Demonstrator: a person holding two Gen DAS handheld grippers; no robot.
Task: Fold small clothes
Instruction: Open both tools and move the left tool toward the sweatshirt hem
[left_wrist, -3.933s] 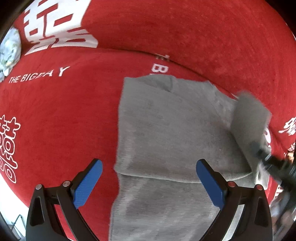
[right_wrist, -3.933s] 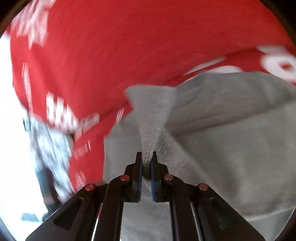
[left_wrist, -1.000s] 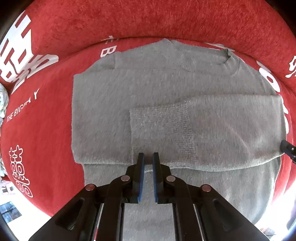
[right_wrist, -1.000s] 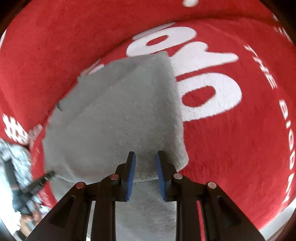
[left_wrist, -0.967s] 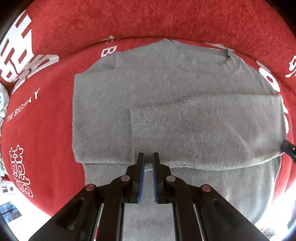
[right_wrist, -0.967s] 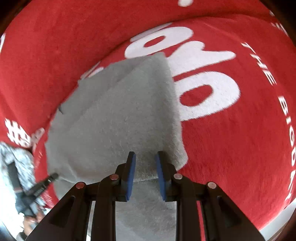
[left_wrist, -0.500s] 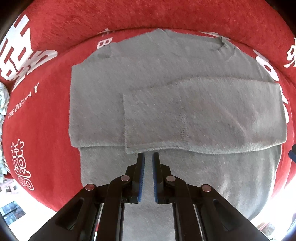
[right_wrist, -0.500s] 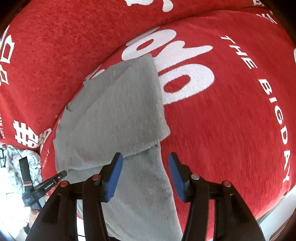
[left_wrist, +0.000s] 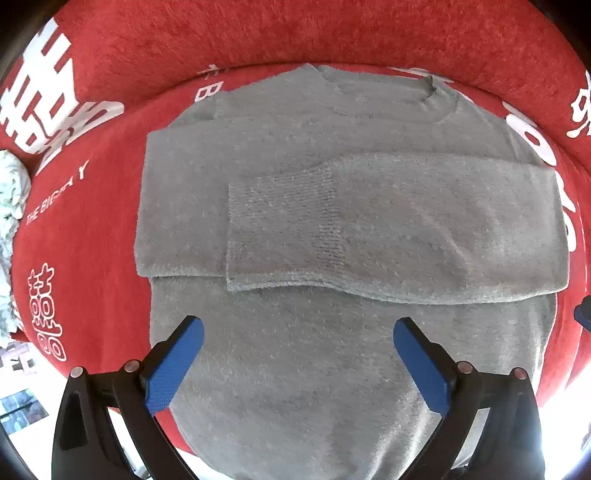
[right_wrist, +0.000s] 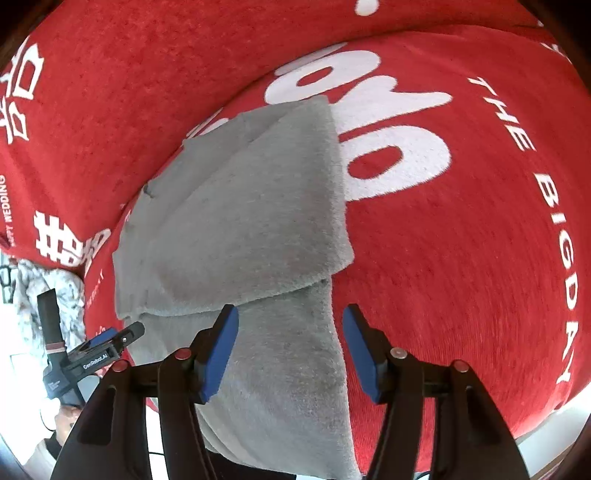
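Sweater (left_wrist: 332, 229) lies flat, grey, sleeves folded across.

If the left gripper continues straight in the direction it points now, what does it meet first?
Most likely the lower body of the grey sweater, below the folded sleeve. The left gripper is opening, nothing between its jaws; depth is unclear.

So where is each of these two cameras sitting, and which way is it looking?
Left wrist: on the left gripper, looking straight down at the fuzzy grey knit sweater on the red printed blanket; its jaws are opening, empty.
Right wrist: on the right gripper, angled down at the sweater's side; jaws opening, gripping nothing.
Shared: sweater, blanket; the right view also catches the left gripper.
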